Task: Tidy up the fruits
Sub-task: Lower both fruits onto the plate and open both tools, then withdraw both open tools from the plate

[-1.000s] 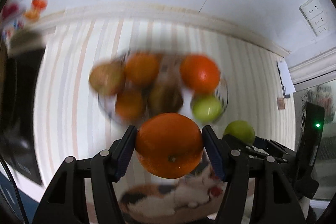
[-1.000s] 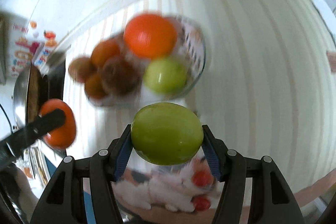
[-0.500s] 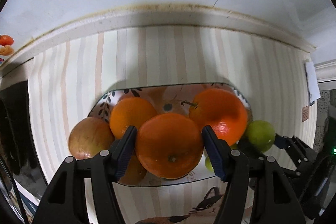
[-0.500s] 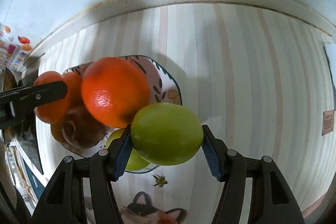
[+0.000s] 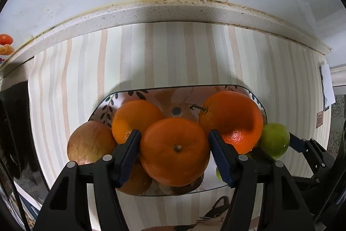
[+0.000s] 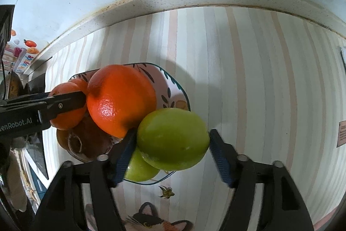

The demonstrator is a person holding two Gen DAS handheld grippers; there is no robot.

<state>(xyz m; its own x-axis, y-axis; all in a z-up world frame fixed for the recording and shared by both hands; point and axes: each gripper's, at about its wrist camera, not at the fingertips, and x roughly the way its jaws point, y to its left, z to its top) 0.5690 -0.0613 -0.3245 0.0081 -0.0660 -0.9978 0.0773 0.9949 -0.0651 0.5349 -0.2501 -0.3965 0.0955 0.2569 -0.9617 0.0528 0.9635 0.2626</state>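
So the left gripper has its fingers clamped on a round orange right over the leaf-patterned plate, which is piled with oranges and a reddish apple. The right gripper pinches a green apple at the plate's right edge, all on the striped bench.

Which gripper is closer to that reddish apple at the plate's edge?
Left. The left gripper sits right beside the reddish apple; the right gripper is across the plate.
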